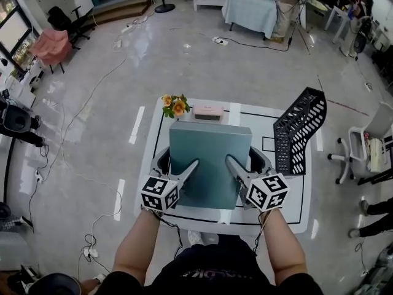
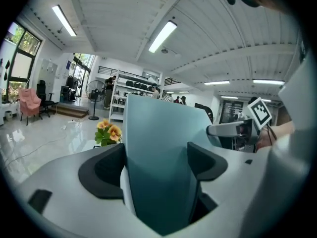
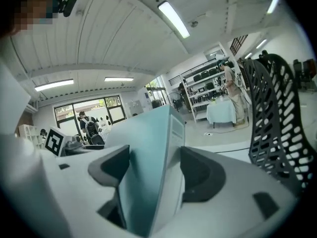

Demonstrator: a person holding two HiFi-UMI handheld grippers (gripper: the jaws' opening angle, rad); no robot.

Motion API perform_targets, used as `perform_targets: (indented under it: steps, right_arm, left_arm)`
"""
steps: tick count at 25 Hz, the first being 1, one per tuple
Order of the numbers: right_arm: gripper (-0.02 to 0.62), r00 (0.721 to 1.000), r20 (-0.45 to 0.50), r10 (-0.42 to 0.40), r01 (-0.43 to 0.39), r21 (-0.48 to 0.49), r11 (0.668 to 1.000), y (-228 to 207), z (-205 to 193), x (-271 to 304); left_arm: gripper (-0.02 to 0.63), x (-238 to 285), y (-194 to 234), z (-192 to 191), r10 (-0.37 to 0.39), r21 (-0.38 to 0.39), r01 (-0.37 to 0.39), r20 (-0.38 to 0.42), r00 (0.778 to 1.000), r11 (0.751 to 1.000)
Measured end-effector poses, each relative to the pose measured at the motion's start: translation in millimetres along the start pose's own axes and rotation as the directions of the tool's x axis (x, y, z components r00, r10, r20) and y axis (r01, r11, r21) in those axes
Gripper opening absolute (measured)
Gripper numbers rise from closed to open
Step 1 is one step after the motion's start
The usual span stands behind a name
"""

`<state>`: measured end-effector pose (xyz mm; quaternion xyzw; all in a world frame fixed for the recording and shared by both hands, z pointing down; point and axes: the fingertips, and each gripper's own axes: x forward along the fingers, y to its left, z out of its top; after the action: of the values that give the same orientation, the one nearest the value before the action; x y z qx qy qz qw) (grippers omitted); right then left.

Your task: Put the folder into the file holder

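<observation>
A thick teal folder (image 1: pixel 210 163) is held flat above the white table (image 1: pixel 295 217), one gripper on each side. My left gripper (image 1: pixel 182 172) is shut on the folder's left edge; the folder (image 2: pixel 158 162) fills the space between its jaws. My right gripper (image 1: pixel 236 168) is shut on the right edge, where the teal cover and white label of the folder (image 3: pixel 153 167) sit between the pads. The black mesh file holder (image 1: pixel 298 131) stands upright at the table's right side, and the file holder (image 3: pixel 275 118) rises close on the right in the right gripper view.
A pot of orange flowers (image 1: pixel 174 106) and a small pink box (image 1: pixel 208 112) sit at the table's far edge. Black lines mark the tabletop. A white chair (image 1: pixel 362 149) stands to the right, cables lie on the floor, and people are at the room's far side.
</observation>
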<state>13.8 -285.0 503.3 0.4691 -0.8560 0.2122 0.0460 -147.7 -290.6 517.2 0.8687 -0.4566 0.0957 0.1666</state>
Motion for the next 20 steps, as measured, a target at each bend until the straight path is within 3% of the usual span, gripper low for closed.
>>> perform_targets:
  steps: [10,17,20]
  right_arm:
    - [0.31,0.996,0.086,0.017,-0.003,-0.155,0.988,35.8,15.5,-41.8]
    - [0.31,0.991,0.131,0.031,-0.004,-0.2,0.98,55.2,10.0,-72.2]
    - [0.31,0.988,0.144,0.048,-0.02,-0.192,0.981,63.1,8.6,-83.9]
  left_arm:
    - [0.388,-40.7,-24.1,17.2,-0.005,0.098,-0.005,0.102,0.995,0.995]
    - [0.388,-69.0,-41.0,12.4,-0.015,0.147,-0.007,0.146,0.989,0.989]
    - [0.388,-80.9,-45.7,11.8,-0.025,0.134,0.002,0.17,0.985,0.991]
